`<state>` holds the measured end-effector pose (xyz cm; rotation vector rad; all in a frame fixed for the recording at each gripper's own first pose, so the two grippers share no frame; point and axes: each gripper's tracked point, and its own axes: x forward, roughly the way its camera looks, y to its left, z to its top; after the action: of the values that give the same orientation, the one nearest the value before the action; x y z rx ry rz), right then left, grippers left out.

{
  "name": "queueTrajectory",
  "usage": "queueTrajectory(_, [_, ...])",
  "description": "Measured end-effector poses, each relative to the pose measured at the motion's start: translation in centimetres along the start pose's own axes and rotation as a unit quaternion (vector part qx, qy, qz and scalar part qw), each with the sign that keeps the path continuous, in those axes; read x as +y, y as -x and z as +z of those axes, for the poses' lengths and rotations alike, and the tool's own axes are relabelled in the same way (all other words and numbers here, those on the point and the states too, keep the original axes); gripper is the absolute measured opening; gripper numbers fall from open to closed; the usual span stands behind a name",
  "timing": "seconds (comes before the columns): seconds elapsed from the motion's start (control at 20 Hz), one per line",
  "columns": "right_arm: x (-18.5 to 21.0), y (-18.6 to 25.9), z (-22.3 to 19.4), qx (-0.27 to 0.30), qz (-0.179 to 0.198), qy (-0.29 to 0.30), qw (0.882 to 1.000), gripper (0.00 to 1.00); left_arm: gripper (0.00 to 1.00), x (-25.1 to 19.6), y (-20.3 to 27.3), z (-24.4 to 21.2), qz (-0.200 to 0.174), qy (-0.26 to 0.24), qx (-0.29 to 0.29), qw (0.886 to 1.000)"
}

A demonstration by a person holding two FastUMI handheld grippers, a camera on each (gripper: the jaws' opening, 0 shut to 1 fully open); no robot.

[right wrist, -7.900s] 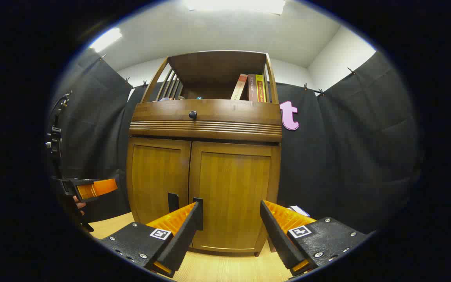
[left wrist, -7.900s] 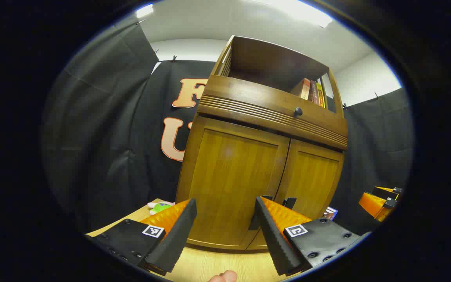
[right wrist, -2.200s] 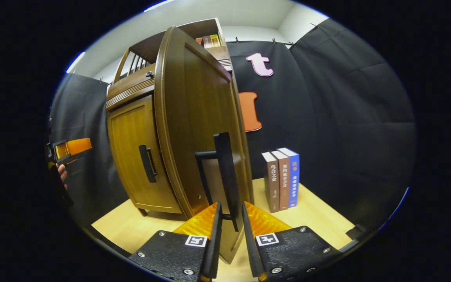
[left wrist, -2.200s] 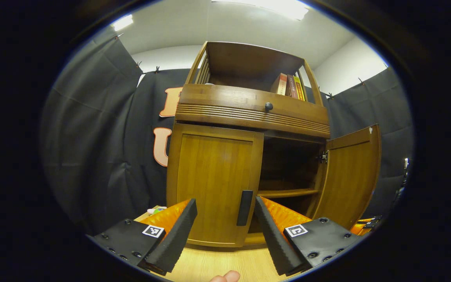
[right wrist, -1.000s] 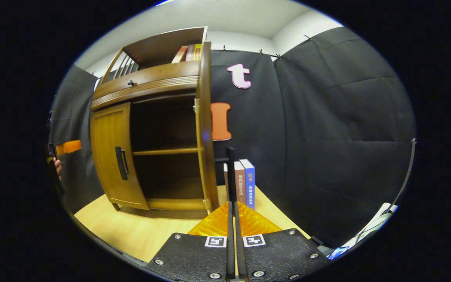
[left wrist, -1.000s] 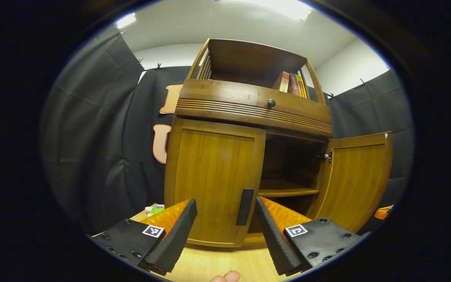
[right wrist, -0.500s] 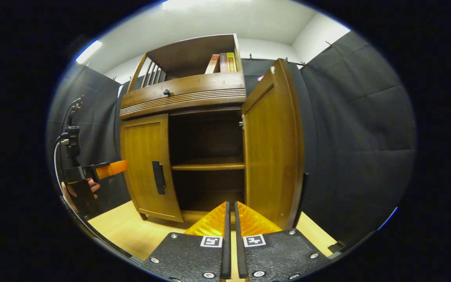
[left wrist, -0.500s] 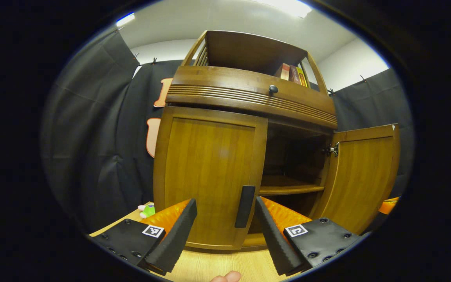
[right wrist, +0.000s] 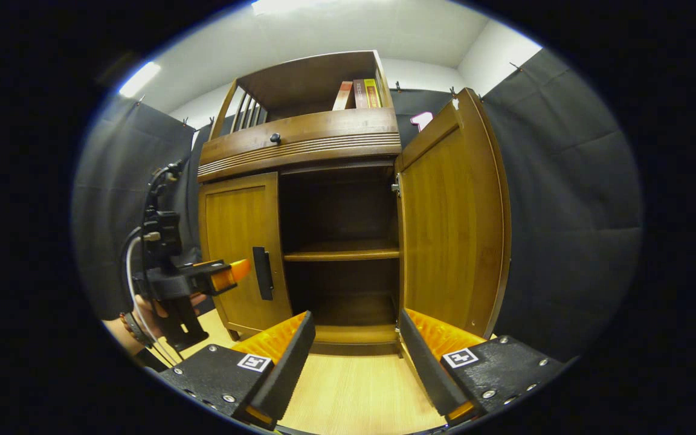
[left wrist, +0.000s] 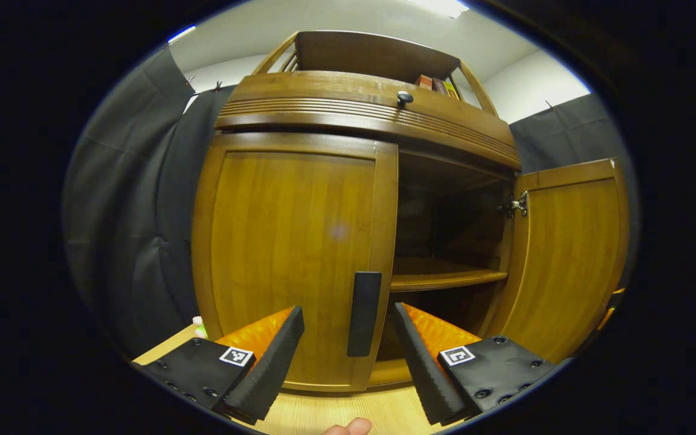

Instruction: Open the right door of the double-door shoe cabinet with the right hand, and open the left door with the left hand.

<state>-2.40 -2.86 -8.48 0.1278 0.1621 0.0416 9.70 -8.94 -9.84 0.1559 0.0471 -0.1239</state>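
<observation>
One cabinet (right wrist: 299,145) is seen. Two doors are counted on it: one left door (left wrist: 290,254) that is shut and one right door (right wrist: 447,223) that is swung open. One dark handle (left wrist: 364,313) is seen on the left door. One round knob (left wrist: 405,96) is counted on the drawer front above. One shelf (right wrist: 341,251) is seen inside. Three books (right wrist: 359,93) are counted up on top. Two grippers are counted, the left gripper (left wrist: 348,350) and the right gripper (right wrist: 357,356).
</observation>
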Motion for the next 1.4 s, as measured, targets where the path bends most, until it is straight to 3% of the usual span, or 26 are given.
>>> queueTrajectory(0.1, [-0.3,0.1,0.0,0.0,-0.004,0.002,1.0,0.88,0.97,-0.5,-2.0,-0.9,-0.006,0.008,0.006,1.0])
queueTrajectory(0.45, [-1.1,0.3,0.0,-0.003,-0.024,-0.024,0.999,0.88,0.95,-0.8,-7.2,-4.4,0.001,0.006,0.021,1.0])
queueTrajectory(0.75, [-2.2,-0.3,-0.4,-0.001,-0.036,-0.021,0.999,0.88,0.94,-0.8,-8.2,-5.3,0.027,-0.052,0.019,0.998])
queueTrajectory(0.9, [-2.1,-0.6,-0.7,0.002,-0.034,-0.026,0.999,0.88,0.92,-1.4,-8.2,-4.9,0.022,-0.047,0.011,0.999])
queueTrajectory(1.2, [-2.0,-0.5,-1.5,0.012,-0.034,-0.03,0.999,0.88,0.41,-1.3,-8.0,-4.8,0.013,-0.012,0.012,1.0])
queueTrajectory(1.4, [-1.7,-0.1,-1.8,0.02,-0.033,-0.027,0.999,0.88,0.32,-1.2,-6.4,-4.8,0.007,-0.011,0.03,0.999])
